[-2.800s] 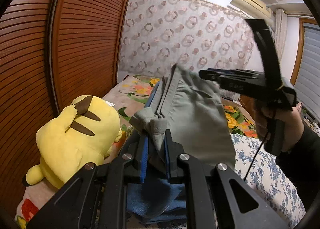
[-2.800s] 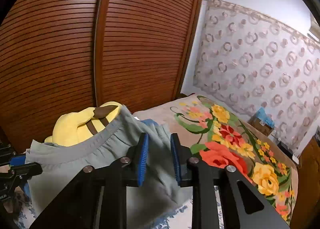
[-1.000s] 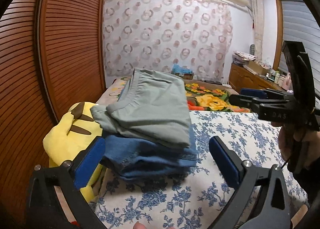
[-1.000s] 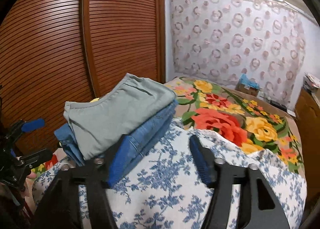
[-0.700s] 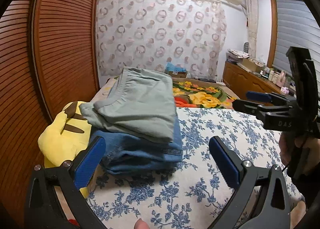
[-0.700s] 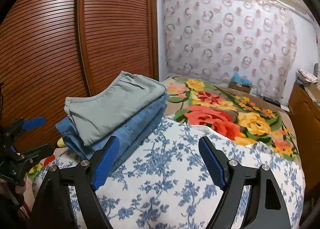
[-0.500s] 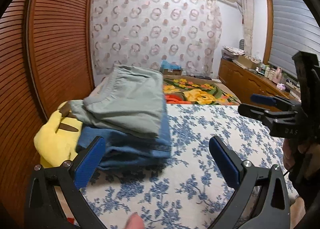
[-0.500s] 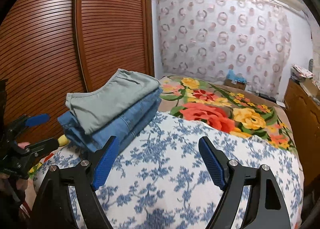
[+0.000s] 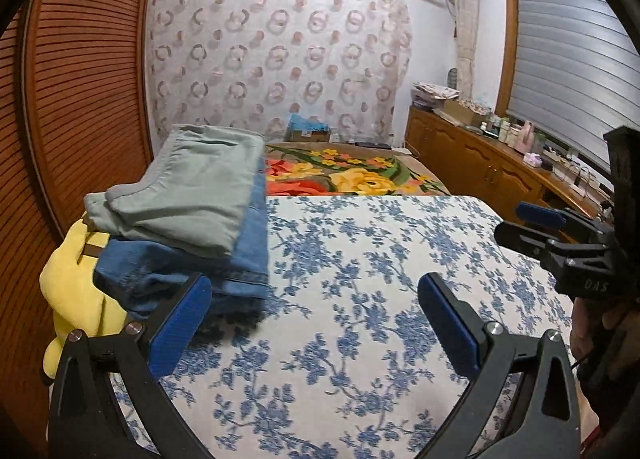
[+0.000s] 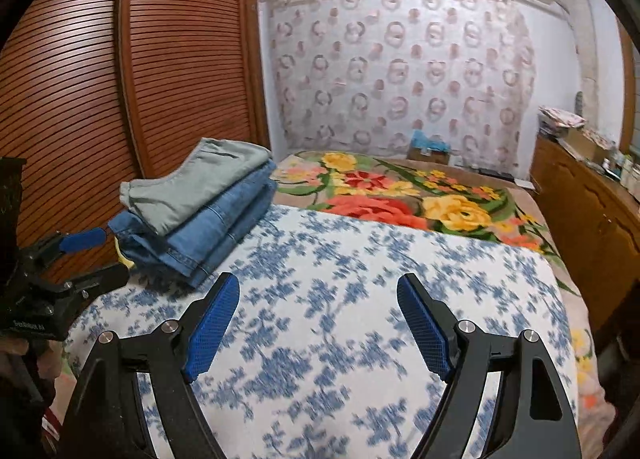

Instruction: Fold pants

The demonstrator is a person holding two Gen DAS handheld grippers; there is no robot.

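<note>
Left hand-held gripper [image 9: 312, 319] now wide apart (earlier clamped), grey pants [image 9: 192, 183] stacked on jeans [image 9: 240, 255]

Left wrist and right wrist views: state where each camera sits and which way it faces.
Left wrist: behind the open left tongs, facing along the bed; right tongs and hand at right.
Right wrist: behind the open right tongs, same direction; left tongs at left.
Shared: folded pants on jeans, floral bedcover.
</note>
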